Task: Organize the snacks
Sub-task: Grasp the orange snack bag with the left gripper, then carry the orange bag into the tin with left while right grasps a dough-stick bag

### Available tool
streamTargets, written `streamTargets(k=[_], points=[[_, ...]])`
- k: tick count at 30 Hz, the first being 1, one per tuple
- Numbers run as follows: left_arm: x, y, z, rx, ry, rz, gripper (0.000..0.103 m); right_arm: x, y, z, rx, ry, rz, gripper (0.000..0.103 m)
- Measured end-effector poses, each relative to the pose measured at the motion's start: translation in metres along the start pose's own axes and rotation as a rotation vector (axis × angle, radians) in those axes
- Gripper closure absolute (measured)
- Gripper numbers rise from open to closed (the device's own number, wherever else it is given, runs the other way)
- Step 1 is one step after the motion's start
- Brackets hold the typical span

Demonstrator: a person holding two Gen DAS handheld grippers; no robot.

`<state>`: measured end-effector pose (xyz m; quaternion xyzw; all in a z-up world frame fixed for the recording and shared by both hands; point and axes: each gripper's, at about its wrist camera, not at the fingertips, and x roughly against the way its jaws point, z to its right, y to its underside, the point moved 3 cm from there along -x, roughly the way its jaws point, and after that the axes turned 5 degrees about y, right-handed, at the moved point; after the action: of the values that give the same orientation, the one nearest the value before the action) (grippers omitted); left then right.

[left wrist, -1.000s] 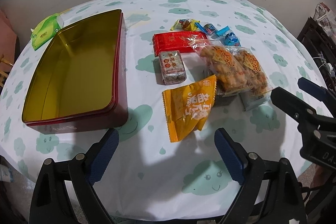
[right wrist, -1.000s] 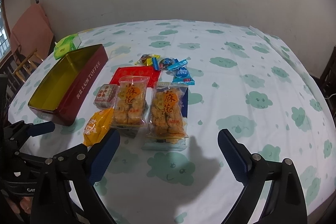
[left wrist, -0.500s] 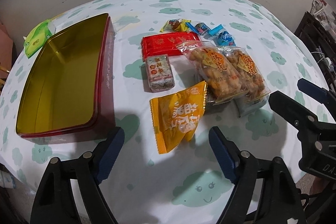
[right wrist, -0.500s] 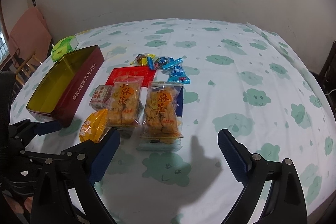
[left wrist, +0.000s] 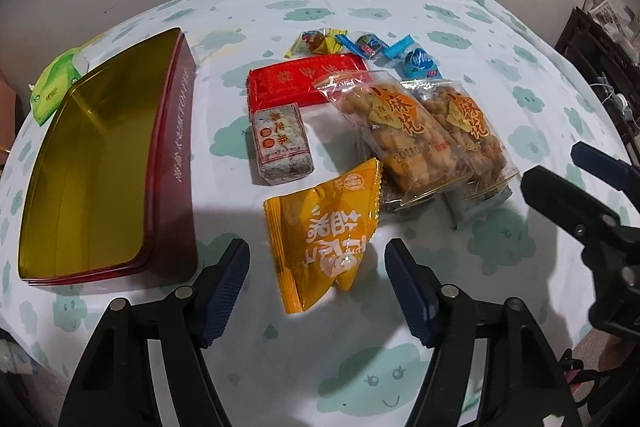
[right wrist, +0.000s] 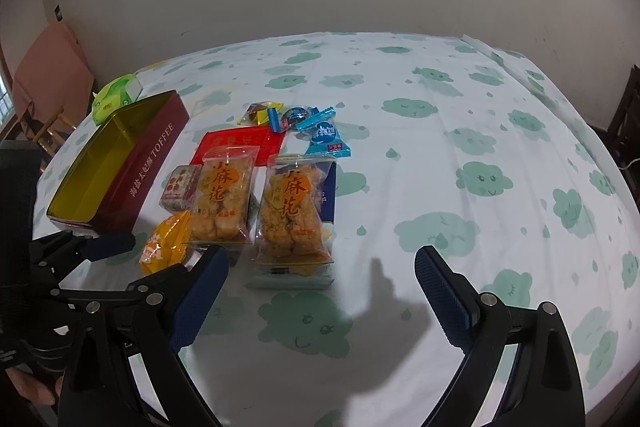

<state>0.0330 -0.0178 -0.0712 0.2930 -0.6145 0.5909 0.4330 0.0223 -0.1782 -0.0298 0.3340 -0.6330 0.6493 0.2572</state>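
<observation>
Jaws of the left gripper [left wrist: 318, 287] are closing around the orange snack packet [left wrist: 326, 227], pads not yet pressing. The right gripper [right wrist: 322, 291] is hanging wide apart, empty. Beyond, the open toffee tin [left wrist: 172, 131] is sitting left of the packets.

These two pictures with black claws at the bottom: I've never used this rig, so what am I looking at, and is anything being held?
Each picture comes from a camera mounted on a hand-held gripper, looking along its two blue-padded fingers. A person carries one in each hand; there is no robot arm. The left gripper hangs over the orange snack packet with its jaws closing, but the pads are not yet on it. The right gripper is open and empty over the cloud-print tablecloth. Also there: an empty red tin, two clear bags of fried twists, a red packet, a small wrapped block and candies.
</observation>
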Motion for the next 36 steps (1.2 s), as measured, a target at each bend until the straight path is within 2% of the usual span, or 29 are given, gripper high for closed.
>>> streamTargets(k=[3, 5, 11, 22, 36], points=[[-0.004, 0.000, 0.001, -0.004, 0.006, -0.008, 0.047, -0.001, 0.000, 0.002, -0.006, 0.002, -0.002, 0.009], [-0.008, 0.000, 0.001, -0.002, 0.017, -0.020, 0.058, -0.003, 0.000, 0.004, -0.011, 0.001, -0.006, 0.009], [-0.009, 0.000, -0.002, 0.006, 0.029, -0.010, 0.068, -0.009, -0.003, 0.007, -0.016, 0.004, -0.012, 0.009], [-0.006, -0.002, -0.006, 0.009, 0.059, -0.007, 0.076, -0.030, -0.010, 0.000, 0.030, 0.011, -0.043, 0.020], [0.029, -0.008, -0.008, -0.004, 0.093, 0.053, 0.077, -0.050, -0.032, -0.014, 0.058, 0.006, -0.087, 0.033]])
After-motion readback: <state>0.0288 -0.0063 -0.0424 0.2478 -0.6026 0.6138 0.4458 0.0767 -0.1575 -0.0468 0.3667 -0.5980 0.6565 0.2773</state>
